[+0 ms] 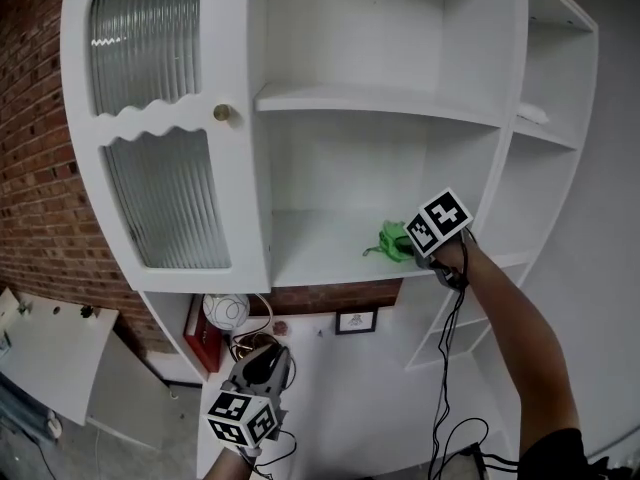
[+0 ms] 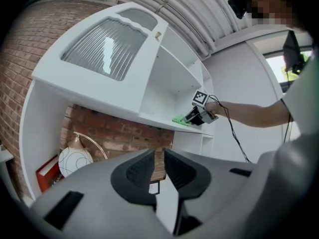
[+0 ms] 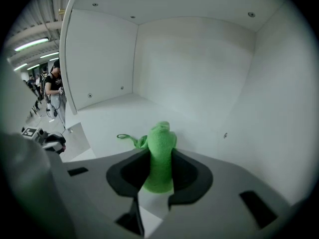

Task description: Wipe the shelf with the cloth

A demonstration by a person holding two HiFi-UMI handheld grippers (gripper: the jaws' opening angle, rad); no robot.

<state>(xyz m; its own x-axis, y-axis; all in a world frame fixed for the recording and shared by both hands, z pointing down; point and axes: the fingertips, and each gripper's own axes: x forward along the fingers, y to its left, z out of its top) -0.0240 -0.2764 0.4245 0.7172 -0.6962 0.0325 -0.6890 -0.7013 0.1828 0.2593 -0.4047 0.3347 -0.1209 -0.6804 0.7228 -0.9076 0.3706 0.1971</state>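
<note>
**Green cloth pinched on the shelf, left gripper idle below**

Head view: the right gripper (image 1: 407, 242) reaches into the tall white-painted cabinet (image 1: 480, 58). It holds a small bright-green soft fabric cloth (image 1: 388, 240) on the flat white shelf (image 1: 310, 253), near the shelf's right end and front edge. The left gripper (image 1: 263, 360) hangs well below, apart from the shelf. A white door with ribbed glass panes (image 1: 165, 203) stands to the left.

Left gripper view: the jaws are drawn almost together, with only a slit between the pads and nothing in it. Far off, the cloth lies at the shelf's front edge under the right gripper.

Right gripper view: the jaws pinch a bunched fold of the cloth, which rises between the pads. A thin loop of it trails left onto the bare shelf.

The cloth looks light, limp and slightly grippy, so it will likely bunch up rather than spread. Holding it at the gathered middle, as now, seems sound, and pressing it down flat should keep more fabric on the board. The smooth painted surface should let it slide easily.
</note>
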